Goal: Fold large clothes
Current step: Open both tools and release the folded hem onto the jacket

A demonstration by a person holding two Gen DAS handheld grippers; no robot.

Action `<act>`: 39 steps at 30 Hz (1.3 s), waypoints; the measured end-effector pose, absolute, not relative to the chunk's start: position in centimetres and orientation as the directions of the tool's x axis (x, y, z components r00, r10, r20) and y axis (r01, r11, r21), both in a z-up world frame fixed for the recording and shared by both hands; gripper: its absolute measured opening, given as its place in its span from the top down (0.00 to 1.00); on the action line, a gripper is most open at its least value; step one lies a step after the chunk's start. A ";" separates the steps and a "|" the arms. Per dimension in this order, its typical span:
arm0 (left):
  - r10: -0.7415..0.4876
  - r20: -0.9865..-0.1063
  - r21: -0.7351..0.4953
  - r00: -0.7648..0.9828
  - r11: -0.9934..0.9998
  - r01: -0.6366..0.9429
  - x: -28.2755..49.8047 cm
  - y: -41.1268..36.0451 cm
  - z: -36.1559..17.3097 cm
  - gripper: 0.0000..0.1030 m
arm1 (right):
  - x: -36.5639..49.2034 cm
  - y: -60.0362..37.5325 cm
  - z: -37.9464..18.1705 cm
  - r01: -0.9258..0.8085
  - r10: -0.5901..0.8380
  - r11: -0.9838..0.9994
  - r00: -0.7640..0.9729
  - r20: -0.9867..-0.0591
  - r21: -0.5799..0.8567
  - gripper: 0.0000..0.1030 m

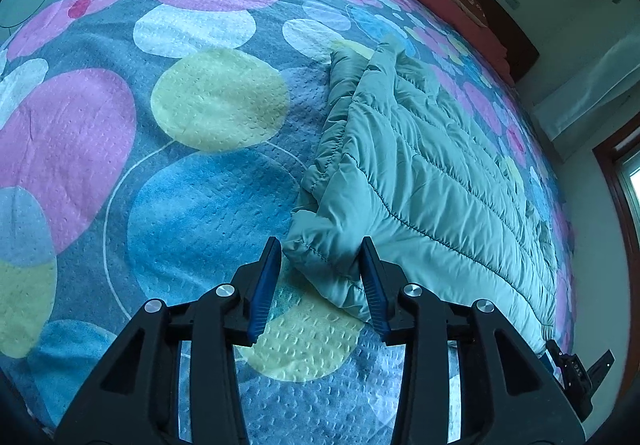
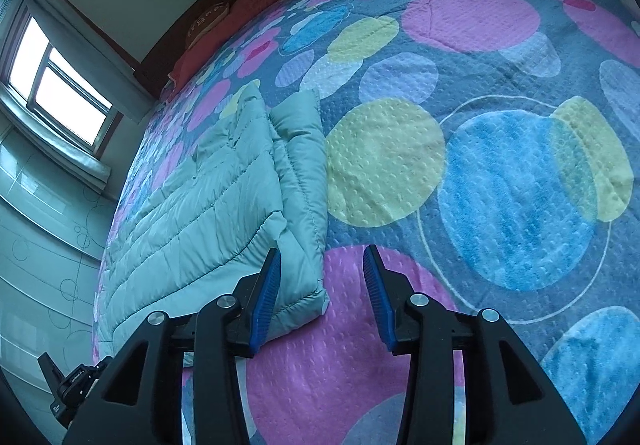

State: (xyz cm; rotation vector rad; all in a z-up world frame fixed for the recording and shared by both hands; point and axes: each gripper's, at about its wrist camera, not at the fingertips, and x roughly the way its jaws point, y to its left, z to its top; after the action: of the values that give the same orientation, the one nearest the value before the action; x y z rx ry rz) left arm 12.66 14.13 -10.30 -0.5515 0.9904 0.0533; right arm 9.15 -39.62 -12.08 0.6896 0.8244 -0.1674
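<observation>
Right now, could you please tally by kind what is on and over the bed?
Pale green quilted puffer jacket: 1
Circle-patterned bedspread: 1
Salmon-red pillows: 2
Black-and-blue hand-held grippers, left hand-held gripper, right hand-held gripper: 2
Total: 6

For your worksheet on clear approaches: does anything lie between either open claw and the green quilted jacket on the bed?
Nothing visible does. The left claw already straddles the jacket corner; only bare bedspread lies below the right claw at the jacket's edge.
</observation>
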 end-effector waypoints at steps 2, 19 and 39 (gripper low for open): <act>-0.195 -0.805 -0.409 0.561 0.867 -0.284 12.5 14.1 -9.9 0.61 | 8.8 -39.8 -11.4 0.404 0.085 0.785 0.681 -0.727 0.469 0.58; -0.131 -0.794 -0.338 0.594 0.907 -0.250 11.8 13.2 -6.9 0.61 | 10.5 -34.5 -7.3 0.282 0.085 0.878 0.705 -0.704 0.388 0.59; -0.108 -0.809 -0.303 0.578 0.919 -0.254 12.9 12.7 -8.2 0.61 | 17.3 -23.5 -7.4 0.078 0.140 0.966 0.644 -0.752 0.247 0.59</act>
State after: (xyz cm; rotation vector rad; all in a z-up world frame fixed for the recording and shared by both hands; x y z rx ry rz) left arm 12.90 12.74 -8.22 -0.4133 0.9583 0.0882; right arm 17.28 -23.50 -7.37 0.2679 0.8729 0.0354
